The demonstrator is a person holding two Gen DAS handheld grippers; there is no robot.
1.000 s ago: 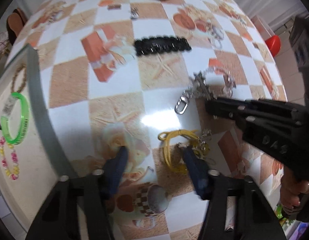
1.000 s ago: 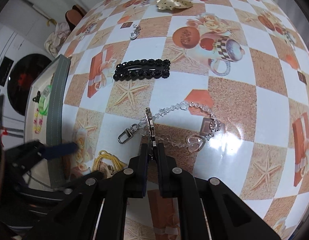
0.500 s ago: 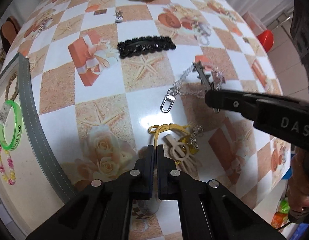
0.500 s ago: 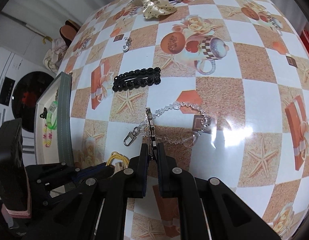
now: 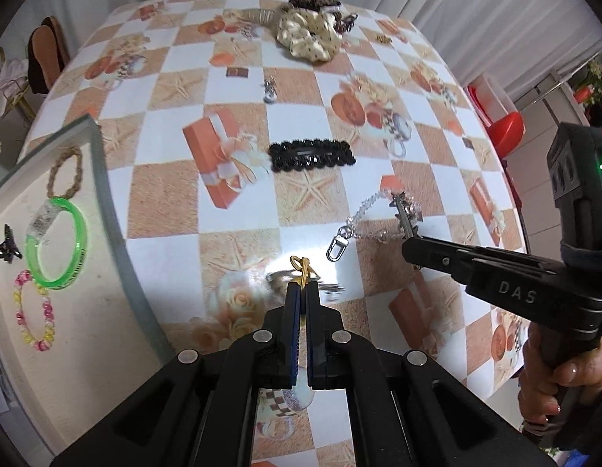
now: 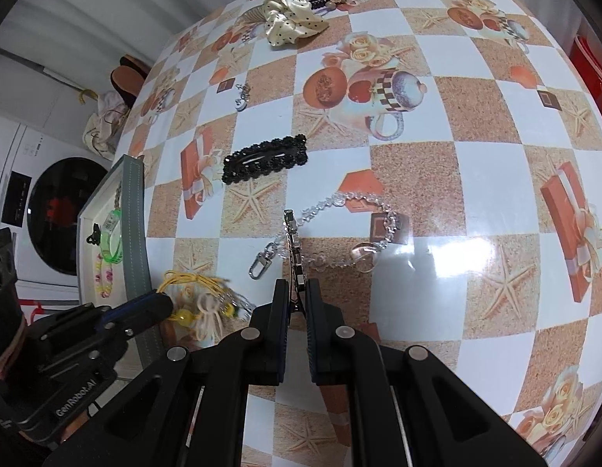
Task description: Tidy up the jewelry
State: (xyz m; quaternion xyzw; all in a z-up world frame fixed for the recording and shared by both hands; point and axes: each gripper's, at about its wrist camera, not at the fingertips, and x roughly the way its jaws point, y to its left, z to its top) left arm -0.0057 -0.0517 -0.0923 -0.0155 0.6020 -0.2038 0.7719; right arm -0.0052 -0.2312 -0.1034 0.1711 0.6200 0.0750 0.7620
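My left gripper (image 5: 302, 292) is shut on a yellow cord charm (image 5: 301, 268) and holds it lifted above the table; the right wrist view shows the charm's cord (image 6: 192, 278) and pale pendant hanging from the gripper. My right gripper (image 6: 296, 290) is shut on a silver rhinestone hair clip (image 6: 293, 249), held above a clear bead chain (image 6: 351, 210) with a silver clasp (image 6: 261, 262). The white tray (image 5: 106, 303) at the left holds a green bangle (image 5: 57, 243), a pink and yellow bead bracelet (image 5: 32, 305), a brown braided ring and a small black clip.
A black beaded hair clip (image 5: 310, 154) lies mid-table. A cream dotted scrunchie (image 5: 308, 37) and brown hair ties lie at the far edge. A small silver charm (image 5: 270, 91) lies beyond the black clip. A washing machine (image 6: 48, 210) stands left of the table.
My left gripper closed on the yellow cord charm and lifted it off the table, pulling back. My right gripper stayed shut on the silver clip and rose slightly.
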